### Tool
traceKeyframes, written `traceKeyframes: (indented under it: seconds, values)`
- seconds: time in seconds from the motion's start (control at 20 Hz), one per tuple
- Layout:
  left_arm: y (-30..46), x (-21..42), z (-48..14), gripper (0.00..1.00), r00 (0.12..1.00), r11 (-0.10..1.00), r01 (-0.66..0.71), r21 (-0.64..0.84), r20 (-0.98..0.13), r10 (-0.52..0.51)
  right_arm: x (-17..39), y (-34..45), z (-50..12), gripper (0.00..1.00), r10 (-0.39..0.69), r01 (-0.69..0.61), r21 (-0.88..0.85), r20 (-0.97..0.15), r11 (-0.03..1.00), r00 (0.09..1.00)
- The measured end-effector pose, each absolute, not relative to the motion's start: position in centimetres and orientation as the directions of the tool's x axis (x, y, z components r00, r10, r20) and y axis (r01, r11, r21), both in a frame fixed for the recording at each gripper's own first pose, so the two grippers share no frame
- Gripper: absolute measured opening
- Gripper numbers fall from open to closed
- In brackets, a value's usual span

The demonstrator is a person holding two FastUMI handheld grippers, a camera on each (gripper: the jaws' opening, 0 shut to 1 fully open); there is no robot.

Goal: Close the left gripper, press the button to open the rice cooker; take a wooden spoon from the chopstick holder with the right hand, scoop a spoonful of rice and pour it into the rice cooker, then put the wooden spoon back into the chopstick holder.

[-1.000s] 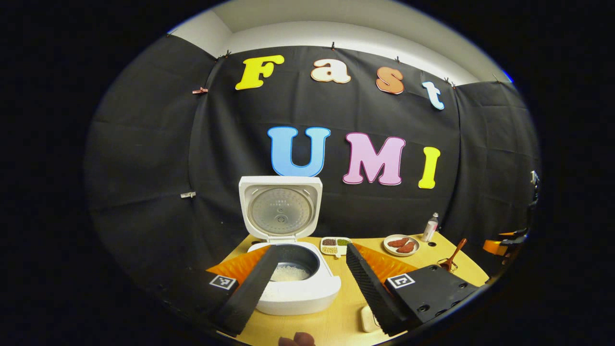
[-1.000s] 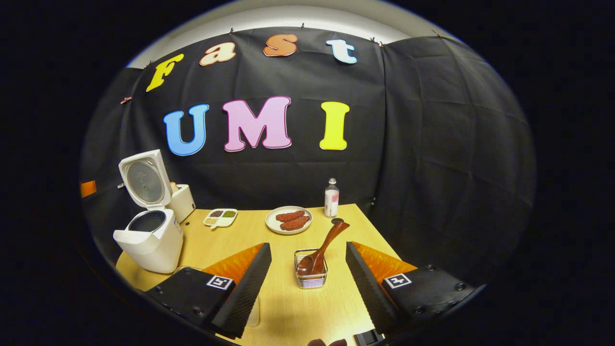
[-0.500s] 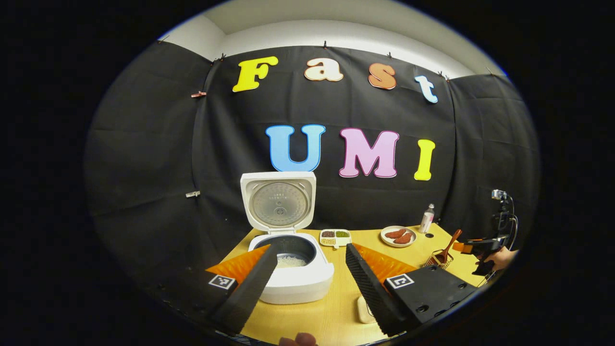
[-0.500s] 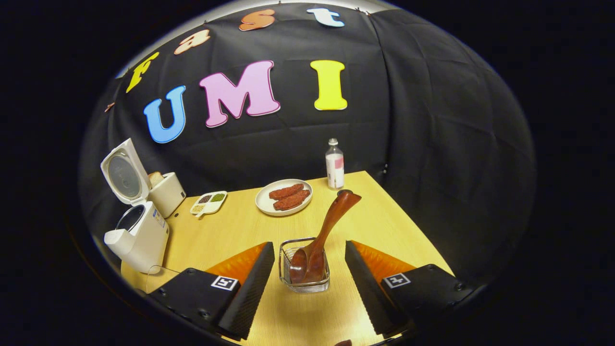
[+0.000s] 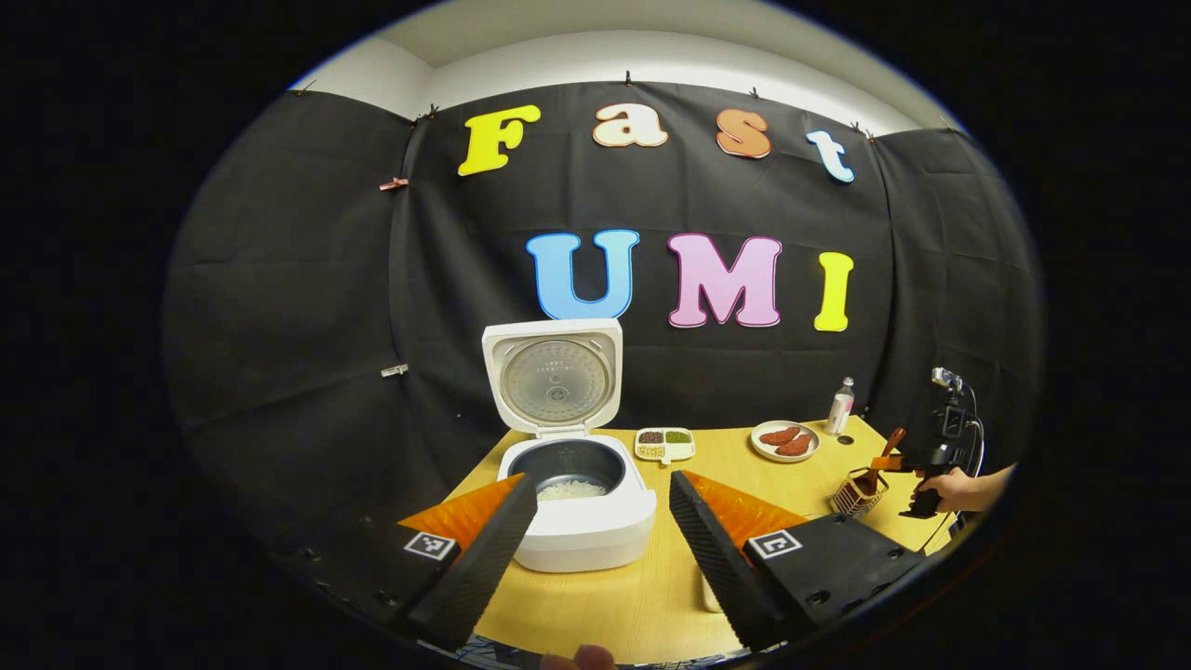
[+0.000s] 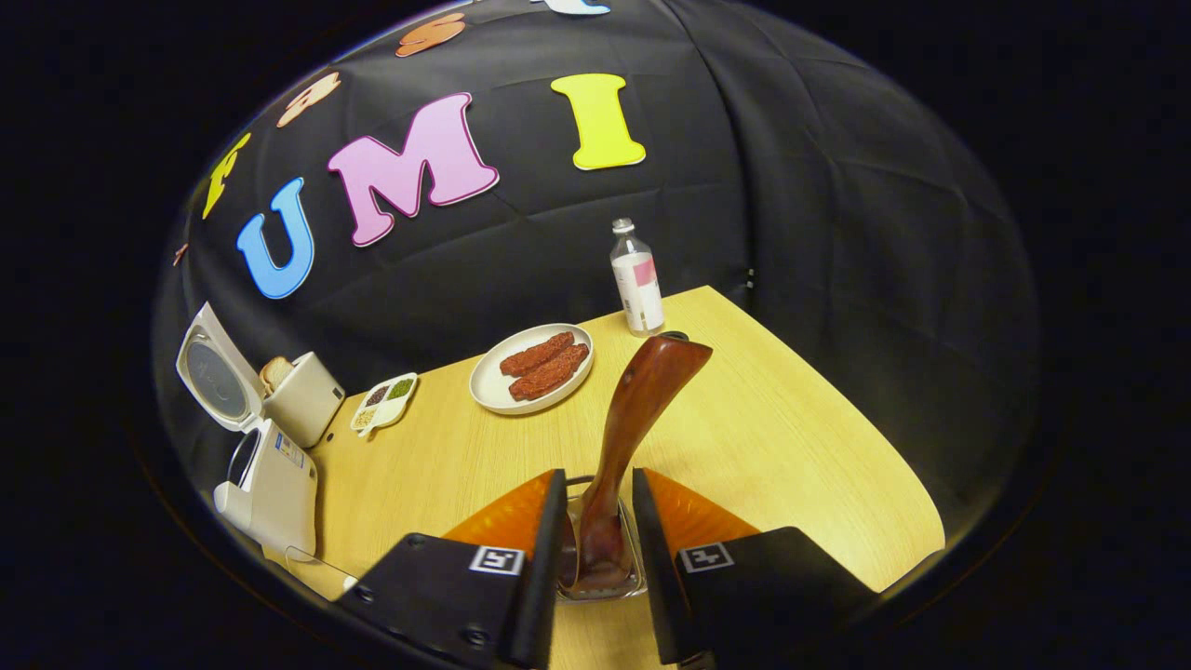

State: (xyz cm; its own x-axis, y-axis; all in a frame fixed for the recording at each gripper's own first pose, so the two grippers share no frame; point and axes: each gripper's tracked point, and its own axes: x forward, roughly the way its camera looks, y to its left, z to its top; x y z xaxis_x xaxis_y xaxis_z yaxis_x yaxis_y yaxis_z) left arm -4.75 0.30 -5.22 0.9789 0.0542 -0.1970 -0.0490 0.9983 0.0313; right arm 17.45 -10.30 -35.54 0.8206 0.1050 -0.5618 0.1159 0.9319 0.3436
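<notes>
The white rice cooker (image 5: 577, 535) stands with its lid (image 5: 555, 377) up and white rice (image 5: 572, 490) in the pot. My left gripper (image 5: 603, 479) hovers open in front of it, holding nothing. The wooden spoon (image 6: 623, 428) leans bowl-down in the wire chopstick holder (image 6: 605, 588). My right gripper (image 6: 598, 475) reaches down over the holder, its fingers narrowed on either side of the spoon's lower handle, a thin gap showing on each side. In the left gripper view the right gripper (image 5: 907, 462), held by a hand (image 5: 958, 489), sits at the holder (image 5: 856, 496) near the table's right edge.
On the wooden table (image 6: 791, 447) stand a plate of sausages (image 6: 530, 381), a small bottle (image 6: 635, 279), a divided dish of grains (image 6: 381, 405) and a white box with bread (image 6: 302, 395) behind the cooker (image 6: 270, 484). A small pale object (image 5: 709, 591) lies by my left gripper.
My right gripper has dropped onto the holder and its fingers have narrowed around the spoon. My left gripper has drawn back a little from the cooker, still open.
</notes>
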Motion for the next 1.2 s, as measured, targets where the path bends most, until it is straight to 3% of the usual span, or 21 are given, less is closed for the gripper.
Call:
traceKeyframes:
  seconds: [0.05, 0.15, 0.45, 0.9, 1.2]
  values:
    - [0.3, -4.8, -5.4, 0.98, 0.977, 0.998, -0.053, 0.032, -0.203, 0.058, 17.4, -10.1, -35.2, 0.25, 0.112, 0.115, 0.357, -0.556, 0.927, 0.824]
    - [0.2, -5.0, -5.5, 0.98, 0.976, 0.998, -0.059, 0.036, -0.21, 0.066, 17.4, -10.6, -34.7, 0.28, 0.108, 0.108, 0.35, -0.545, 0.93, 0.831]
    - [0.0, -5.0, -5.6, 0.97, 0.974, 0.997, -0.064, 0.041, -0.214, 0.072, 17.3, -9.7, -34.3, 0.1, 0.129, 0.069, 0.343, -0.521, 0.937, 0.844]
    - [1.4, -5.5, -5.6, 0.96, 0.976, 0.997, -0.075, 0.013, -0.202, 0.076, 17.5, -11.3, -26.6, 0.07, 0.108, 0.062, 0.399, -0.391, 0.915, 0.914]
    - [3.1, -5.4, -5.6, 0.96, 0.982, 0.995, -0.094, -0.02, -0.168, 0.09, 13.6, -8.8, -18.3, 0.07, 0.14, -0.012, 0.411, -0.284, 0.912, 0.949]
